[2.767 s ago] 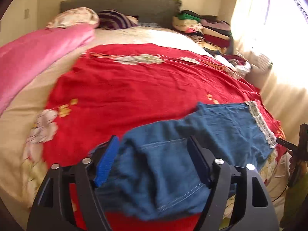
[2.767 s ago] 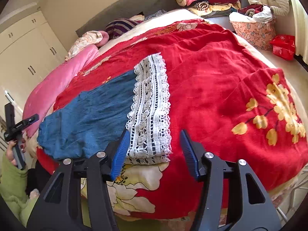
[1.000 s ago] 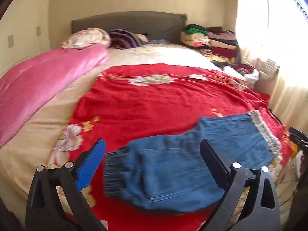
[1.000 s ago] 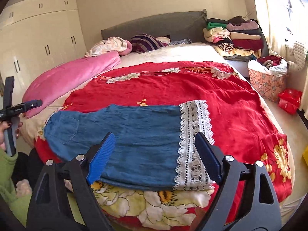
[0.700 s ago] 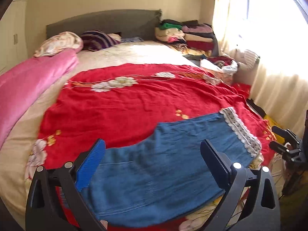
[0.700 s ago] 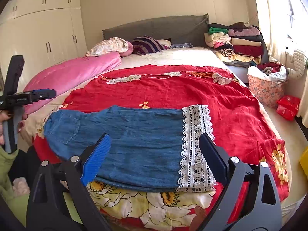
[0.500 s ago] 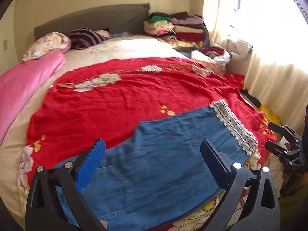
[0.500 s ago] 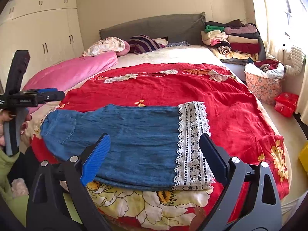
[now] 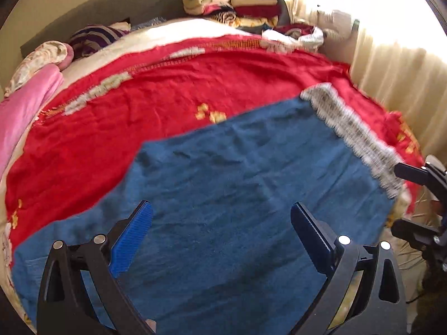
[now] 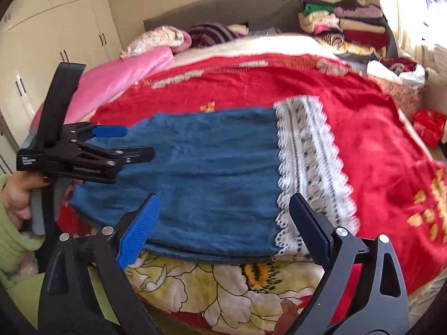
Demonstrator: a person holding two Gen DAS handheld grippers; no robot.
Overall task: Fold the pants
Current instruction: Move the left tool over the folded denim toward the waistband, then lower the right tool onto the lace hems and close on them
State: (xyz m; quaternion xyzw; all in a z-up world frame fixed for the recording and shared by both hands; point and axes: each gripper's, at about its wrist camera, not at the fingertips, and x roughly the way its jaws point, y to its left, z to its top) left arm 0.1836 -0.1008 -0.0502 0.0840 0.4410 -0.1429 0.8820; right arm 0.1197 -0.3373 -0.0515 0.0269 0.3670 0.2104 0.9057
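Blue denim pants (image 9: 237,184) with a white lace cuff (image 9: 354,136) lie flat, folded lengthwise, on the red blanket near the bed's front edge. They also show in the right wrist view (image 10: 212,173), lace cuff (image 10: 310,167) at the right. My left gripper (image 9: 220,229) is open and empty, hovering over the waist half of the pants; it shows from the side in the right wrist view (image 10: 131,145). My right gripper (image 10: 223,215) is open and empty, just above the pants' near edge by the cuff; it shows at the edge of the left wrist view (image 9: 413,195).
The red flowered blanket (image 10: 363,128) covers the bed. A pink quilt (image 10: 120,75) lies along the left side, pillows (image 10: 164,37) at the headboard. Folded clothes (image 10: 349,25) are stacked at the back right. A laundry basket (image 10: 402,86) and red bag (image 10: 428,127) stand beside the bed.
Both grippers have moved closer in over the pants. The left one swung right and down over the waist half. The pants lie as before.
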